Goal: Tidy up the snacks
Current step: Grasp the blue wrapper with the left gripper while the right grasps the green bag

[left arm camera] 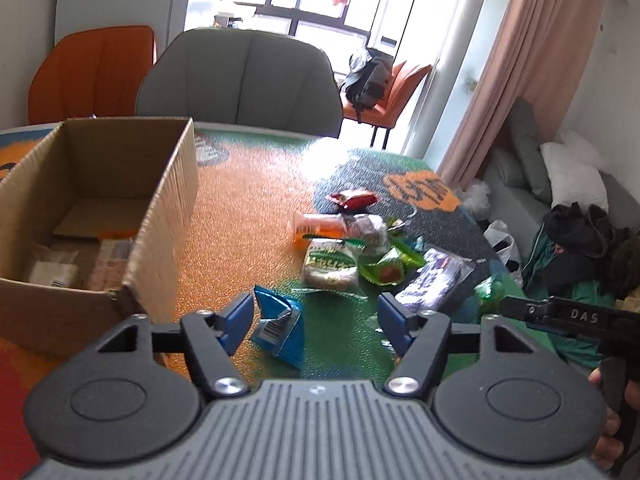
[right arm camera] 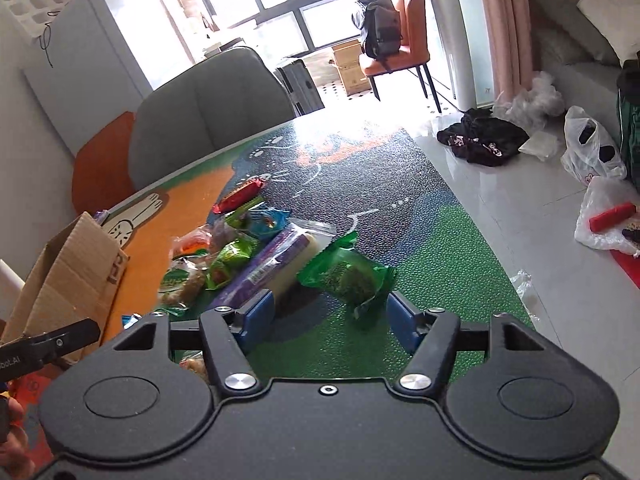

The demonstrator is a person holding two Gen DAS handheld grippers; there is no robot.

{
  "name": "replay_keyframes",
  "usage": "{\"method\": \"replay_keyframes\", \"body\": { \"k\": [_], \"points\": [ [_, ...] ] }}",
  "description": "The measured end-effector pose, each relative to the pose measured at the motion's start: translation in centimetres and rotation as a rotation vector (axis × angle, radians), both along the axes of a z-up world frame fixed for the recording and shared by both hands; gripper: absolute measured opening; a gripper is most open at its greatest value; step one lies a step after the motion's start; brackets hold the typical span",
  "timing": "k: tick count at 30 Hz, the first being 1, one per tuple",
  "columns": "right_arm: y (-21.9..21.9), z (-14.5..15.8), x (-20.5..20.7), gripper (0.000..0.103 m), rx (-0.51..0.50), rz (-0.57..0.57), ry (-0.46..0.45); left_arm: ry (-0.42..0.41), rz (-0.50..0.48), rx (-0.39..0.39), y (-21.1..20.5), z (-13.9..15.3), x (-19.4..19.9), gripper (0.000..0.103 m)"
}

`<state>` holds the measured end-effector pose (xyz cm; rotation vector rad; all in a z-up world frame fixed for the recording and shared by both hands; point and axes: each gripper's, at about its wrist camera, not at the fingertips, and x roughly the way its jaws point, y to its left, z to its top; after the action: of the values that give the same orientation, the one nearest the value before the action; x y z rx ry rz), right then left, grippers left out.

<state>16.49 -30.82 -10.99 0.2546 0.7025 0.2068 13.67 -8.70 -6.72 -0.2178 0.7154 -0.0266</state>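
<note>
A blue snack packet (left arm camera: 280, 328) lies on the colourful table mat (left arm camera: 240, 216), between the blue pads of my left gripper (left arm camera: 316, 314). It sits close to the left pad and clear of the right one, so the gripper is open. An open cardboard box (left arm camera: 160, 208) with a few packets inside stands to the left. In the right wrist view a green snack packet (right arm camera: 348, 276) lies just ahead of my right gripper (right arm camera: 330, 310), its tail reaching between the open, untouching pads. Beside it lie a purple packet (right arm camera: 272, 264) and several other snacks, including a red one (right arm camera: 240, 196).
A grey chair (left arm camera: 240, 80) and an orange chair (left arm camera: 96, 68) stand behind the table. The table's right edge drops to a tiled floor (right arm camera: 500, 184) strewn with plastic bags (right arm camera: 592, 148) and dark clothes (right arm camera: 484, 138). A sofa (left arm camera: 520, 208) with pillows stands at the right.
</note>
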Motion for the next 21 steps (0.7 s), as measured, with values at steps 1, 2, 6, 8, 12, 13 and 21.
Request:
{"method": "replay_keyframes", "body": {
  "k": [1, 2, 6, 8, 12, 13, 21],
  "points": [
    [-0.2, 0.0, 0.0, 0.063, -0.004, 0.000, 0.001, 0.007, 0.000, 0.003, -0.1, -0.3, 0.3, 0.066],
    [-0.2, -0.2, 0.3, 0.063, -0.012, -0.001, 0.002, 0.014, -0.001, 0.002, -0.2, -0.5, 0.6, 0.065],
    [0.1, -0.6, 1.2, 0.063, -0.026, 0.001, 0.007, 0.032, -0.001, 0.020, -0.6, -1.6, 1.6, 0.063],
    [0.2, -0.8, 1.7, 0.063, -0.046, 0.001, 0.005, 0.044, 0.004, 0.026, -0.6, -2.1, 2.1, 0.063],
    [0.4, -1.2, 2.4, 0.063, -0.068, 0.001, 0.009, 0.073, 0.022, 0.045, -0.4, -3.2, 2.9, 0.058],
    [0.5, -1.3, 2.5, 0.063, -0.081, -0.001, 0.008, 0.079, 0.028, 0.045, -0.2, -3.5, 3.1, 0.056],
    [1.3, -1.9, 3.2, 0.035, -0.100, 0.026, 0.013, 0.117, 0.039, 0.048, 0.1, -4.8, 3.9, 0.033]
  ]
}}
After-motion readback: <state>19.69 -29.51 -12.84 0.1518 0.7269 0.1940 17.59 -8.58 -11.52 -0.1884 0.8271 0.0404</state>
